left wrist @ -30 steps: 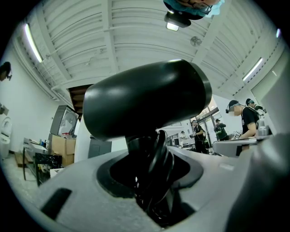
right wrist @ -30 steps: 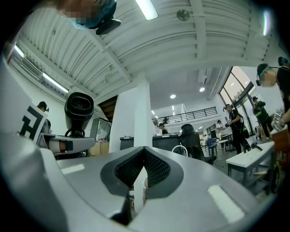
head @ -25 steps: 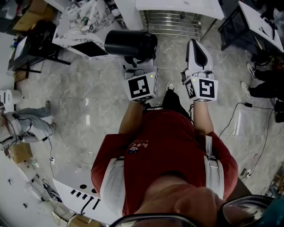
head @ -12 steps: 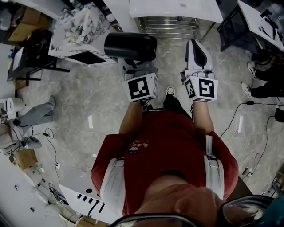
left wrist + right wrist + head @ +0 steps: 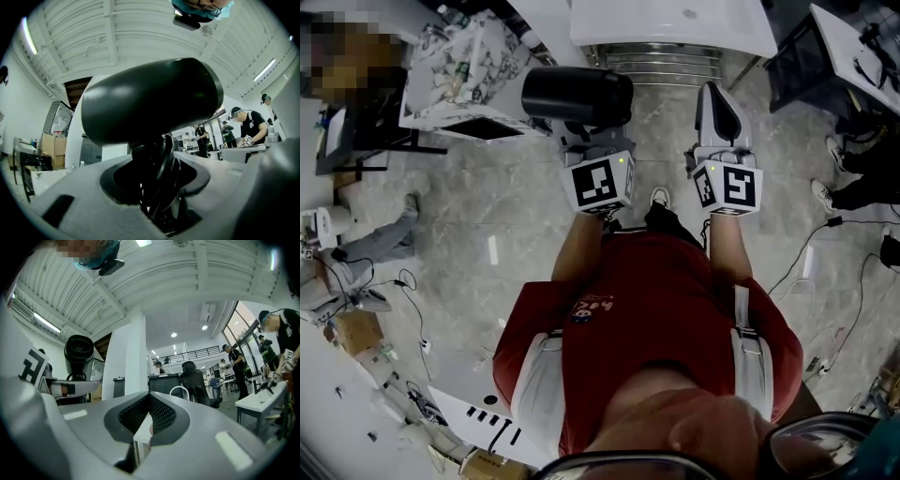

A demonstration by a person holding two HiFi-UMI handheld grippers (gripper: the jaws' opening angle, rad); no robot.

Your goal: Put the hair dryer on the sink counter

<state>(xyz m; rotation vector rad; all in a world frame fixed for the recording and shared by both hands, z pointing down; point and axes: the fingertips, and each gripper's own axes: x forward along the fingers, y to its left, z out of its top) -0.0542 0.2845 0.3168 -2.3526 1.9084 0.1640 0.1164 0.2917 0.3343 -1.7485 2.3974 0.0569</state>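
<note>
A black hair dryer (image 5: 577,94) is carried at chest height over the floor, barrel lying crosswise. My left gripper (image 5: 584,136) is shut on its handle. In the left gripper view the barrel (image 5: 150,101) fills the middle, and the handle with its coiled cord (image 5: 158,171) sits between the jaws. My right gripper (image 5: 718,111) is level with the left one, jaws together and holding nothing. In the right gripper view its jaws (image 5: 144,422) meet, and the hair dryer (image 5: 78,350) shows at the left. The white sink counter (image 5: 675,19) lies ahead at the top edge.
A metal rack (image 5: 666,64) sits under the counter. A marble-patterned table (image 5: 455,75) stands ahead on the left and a dark desk (image 5: 853,47) on the right. Cables (image 5: 820,230) trail on the floor at right, near a person's legs (image 5: 858,187).
The floor and furniture have slid down the head view, and the white counter shows larger at the top. Both grippers keep the same pose, with the hair dryer still held.
</note>
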